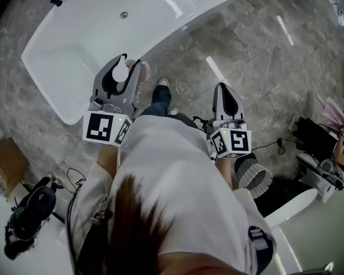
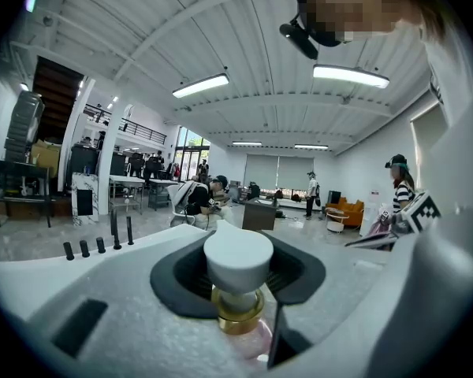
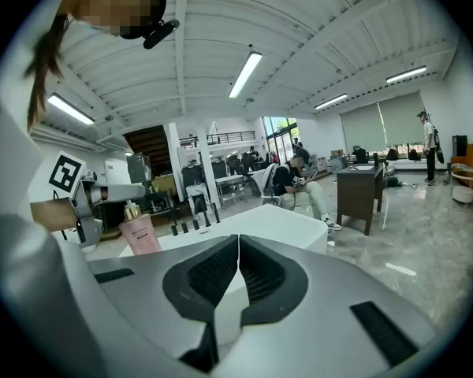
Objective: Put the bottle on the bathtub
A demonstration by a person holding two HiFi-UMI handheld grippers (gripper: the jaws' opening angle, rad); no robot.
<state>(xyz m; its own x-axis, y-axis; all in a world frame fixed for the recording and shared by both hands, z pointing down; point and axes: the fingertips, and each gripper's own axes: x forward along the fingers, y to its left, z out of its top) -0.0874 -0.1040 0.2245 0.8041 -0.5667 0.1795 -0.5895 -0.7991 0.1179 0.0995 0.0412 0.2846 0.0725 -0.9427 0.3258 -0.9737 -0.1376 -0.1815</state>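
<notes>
1. Held the bottle (image 2: pixel 238 294) in the left gripper (image 1: pixel 131 65), jaws narrowed on the neck just under the white cap (image 2: pixel 238 252); probably gripped there so as to use the cap as a stop against slipping.
2. Positioned at the left centre of the head view, at the near rim of the bathtub (image 1: pixel 97 22); impossible to tell whether over the rim or just beside it, but apparently not yet set down.
3. Held the right gripper (image 3: pixel 236 246) with jaws pressed together and nothing between them, at the right centre of the head view, above the floor (image 1: pixel 241 50) and well apart from the tub; likely so as not to be in the way.
4. Judged as next: to lower the bottle onto the flat rim before loosening the grip, to avoid tipping.
</notes>
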